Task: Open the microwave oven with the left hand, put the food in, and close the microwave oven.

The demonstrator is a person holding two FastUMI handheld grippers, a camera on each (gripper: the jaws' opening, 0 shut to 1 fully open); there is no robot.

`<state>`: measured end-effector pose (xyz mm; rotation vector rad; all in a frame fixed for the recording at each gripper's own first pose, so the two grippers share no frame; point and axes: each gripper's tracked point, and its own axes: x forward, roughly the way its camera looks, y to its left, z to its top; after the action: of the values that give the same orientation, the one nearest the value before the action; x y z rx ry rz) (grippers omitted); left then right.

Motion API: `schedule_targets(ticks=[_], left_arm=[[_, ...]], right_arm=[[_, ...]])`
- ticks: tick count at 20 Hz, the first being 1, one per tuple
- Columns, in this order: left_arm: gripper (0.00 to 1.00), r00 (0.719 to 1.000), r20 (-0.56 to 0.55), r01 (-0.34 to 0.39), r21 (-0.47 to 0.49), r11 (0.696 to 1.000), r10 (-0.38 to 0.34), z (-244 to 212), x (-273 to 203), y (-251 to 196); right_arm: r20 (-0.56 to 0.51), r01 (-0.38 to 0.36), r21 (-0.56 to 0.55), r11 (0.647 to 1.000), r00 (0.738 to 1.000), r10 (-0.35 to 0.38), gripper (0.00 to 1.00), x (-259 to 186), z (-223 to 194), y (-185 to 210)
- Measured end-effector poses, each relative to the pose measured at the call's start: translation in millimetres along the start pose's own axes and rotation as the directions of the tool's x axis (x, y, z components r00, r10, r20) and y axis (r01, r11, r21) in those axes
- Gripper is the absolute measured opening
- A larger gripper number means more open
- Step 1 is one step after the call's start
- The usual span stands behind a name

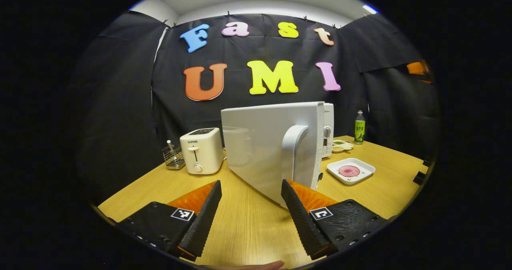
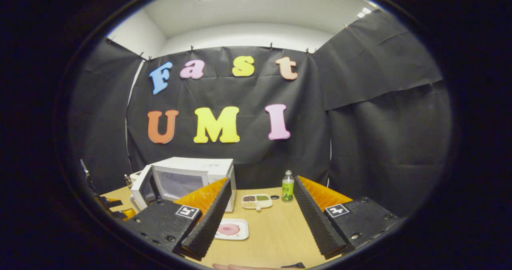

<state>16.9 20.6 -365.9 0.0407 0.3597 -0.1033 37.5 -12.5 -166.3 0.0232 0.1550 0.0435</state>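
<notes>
Cream toaster [image 1: 201, 150] upright on wooden worktop [image 1: 248, 222], small wire rack [image 1: 174, 157] with a utensil just beside it at the far left edge. Green drink bottle [image 2: 287, 186] stands near the back wall, a divided snack tray [image 2: 257, 201] of grains close beside it.

Wooden table [image 1: 256, 222] bearing a microwave oven [image 1: 280, 150], toaster [image 1: 201, 151], wire rack [image 1: 173, 158], white square plate [image 1: 351, 171], divided dish [image 2: 257, 201] and green bottle [image 1: 359, 127].
</notes>
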Motion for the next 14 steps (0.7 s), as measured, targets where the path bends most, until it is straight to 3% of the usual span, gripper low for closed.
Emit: schedule_targets(ticks=[4, 9, 10, 11, 14], left_arm=[[0.89, 0.999, 0.012, -0.037, -0.080, 0.996, 0.038, 12, -28, 22], [0.89, 0.995, 0.064, -0.067, -0.085, 0.994, 0.073, 54, -62, 27], [0.90, 0.994, 0.077, -0.066, -0.090, 0.994, 0.073, 64, -66, 24], [0.90, 0.993, 0.092, -0.064, -0.090, 0.994, 0.072, 74, -71, 22], [0.90, 0.991, 0.122, -0.043, -0.088, 0.995, 0.053, 106, -78, 11]], right_arm=[[-0.069, -0.021, -0.031, 0.999, 0.997, 0.018, 0.89, 16, -21, 9], [-0.205, -0.040, -0.078, 0.996, 0.979, 0.023, 0.89, 52, -52, 10], [-0.239, -0.050, -0.093, 0.994, 0.971, 0.026, 0.89, 62, -58, 11], [-0.287, -0.059, -0.115, 0.992, 0.958, 0.024, 0.99, 72, -69, 10], [-0.441, -0.131, -0.149, 0.980, 0.896, 0.053, 0.99, 100, -102, 15]])
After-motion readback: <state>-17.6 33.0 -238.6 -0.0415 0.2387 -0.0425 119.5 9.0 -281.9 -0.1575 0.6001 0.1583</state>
